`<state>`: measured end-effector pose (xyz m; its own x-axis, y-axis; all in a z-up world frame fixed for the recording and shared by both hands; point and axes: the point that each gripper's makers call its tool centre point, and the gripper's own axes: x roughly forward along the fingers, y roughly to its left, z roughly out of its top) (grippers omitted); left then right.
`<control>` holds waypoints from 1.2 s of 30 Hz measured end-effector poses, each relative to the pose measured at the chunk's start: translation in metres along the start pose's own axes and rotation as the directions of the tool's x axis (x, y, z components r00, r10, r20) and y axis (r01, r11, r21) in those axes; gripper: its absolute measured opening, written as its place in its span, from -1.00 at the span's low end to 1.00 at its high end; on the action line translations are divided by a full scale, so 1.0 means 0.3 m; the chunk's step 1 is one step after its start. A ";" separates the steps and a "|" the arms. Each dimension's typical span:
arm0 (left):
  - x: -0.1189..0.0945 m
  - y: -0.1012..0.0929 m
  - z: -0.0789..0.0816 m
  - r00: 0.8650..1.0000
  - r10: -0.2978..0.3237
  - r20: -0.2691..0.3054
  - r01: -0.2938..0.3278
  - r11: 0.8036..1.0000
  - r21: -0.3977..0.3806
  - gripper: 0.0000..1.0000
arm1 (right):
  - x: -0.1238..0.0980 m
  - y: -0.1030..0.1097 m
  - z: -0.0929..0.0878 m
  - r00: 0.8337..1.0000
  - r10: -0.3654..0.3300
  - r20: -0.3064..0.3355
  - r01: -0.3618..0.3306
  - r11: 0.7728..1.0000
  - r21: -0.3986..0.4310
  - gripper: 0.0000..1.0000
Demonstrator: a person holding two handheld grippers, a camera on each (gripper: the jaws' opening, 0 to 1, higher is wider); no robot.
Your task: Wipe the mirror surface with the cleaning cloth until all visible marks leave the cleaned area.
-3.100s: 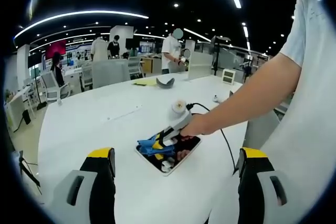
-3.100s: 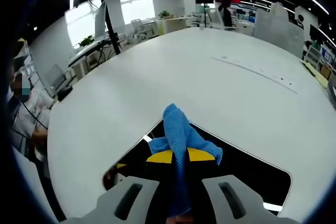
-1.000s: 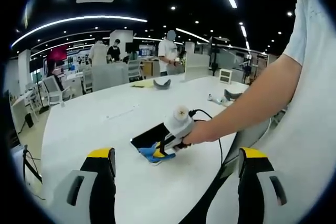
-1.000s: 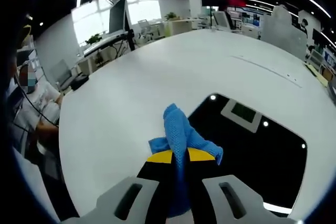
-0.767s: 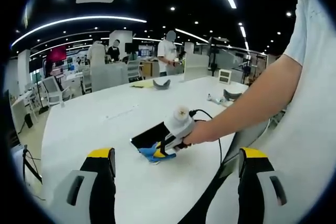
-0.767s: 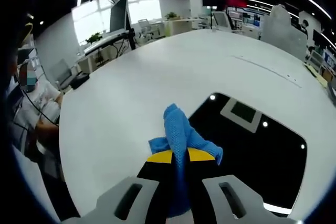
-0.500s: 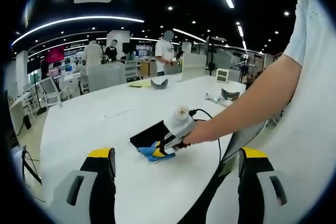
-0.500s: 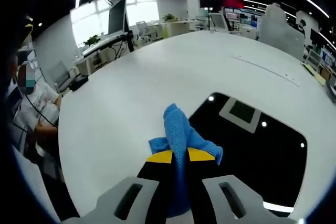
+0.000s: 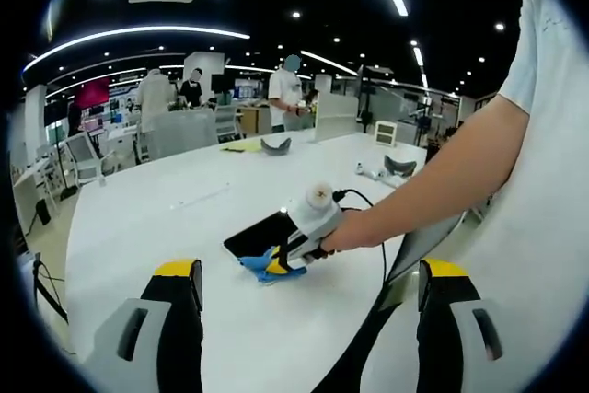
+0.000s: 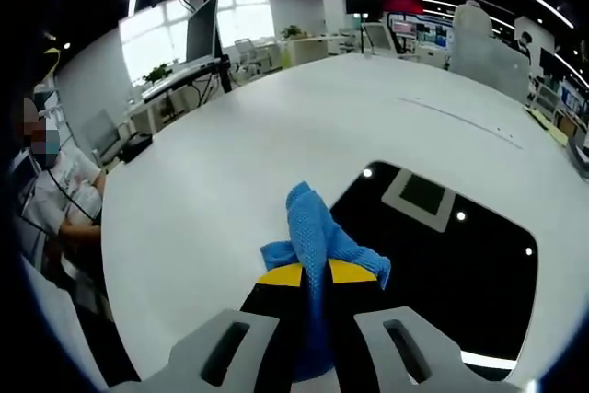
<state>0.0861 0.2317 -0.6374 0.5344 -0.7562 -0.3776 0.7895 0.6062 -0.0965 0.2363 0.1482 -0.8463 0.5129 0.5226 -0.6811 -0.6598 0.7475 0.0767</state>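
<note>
Jaws of the right gripper pinch one crumpled blue cleaning cloth, seen close in the right gripper view, beside one dark rectangular mirror lying flat on the round white table. Left gripper hangs wide apart, its view showing the mirror's long axis angling toward the table's far edge.

No text, label, brand, number or sign can be read in either view. The red panel far back in the left gripper view and the lit screens at the far end of the room in the right gripper view are too small and blurred to make out any lettering.
</note>
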 end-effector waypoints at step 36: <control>0.079 0.021 0.015 1.000 0.023 0.014 -0.023 0.999 -0.032 0.99 | -0.011 0.005 0.000 0.997 0.081 0.016 -0.081 0.997 -0.013 -0.94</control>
<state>0.1050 0.2164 -0.6429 0.5569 -0.7450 -0.3672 0.7670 0.6309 -0.1168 0.2336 0.1477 -0.8441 0.4667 0.5880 -0.6606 -0.7060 0.6976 0.1221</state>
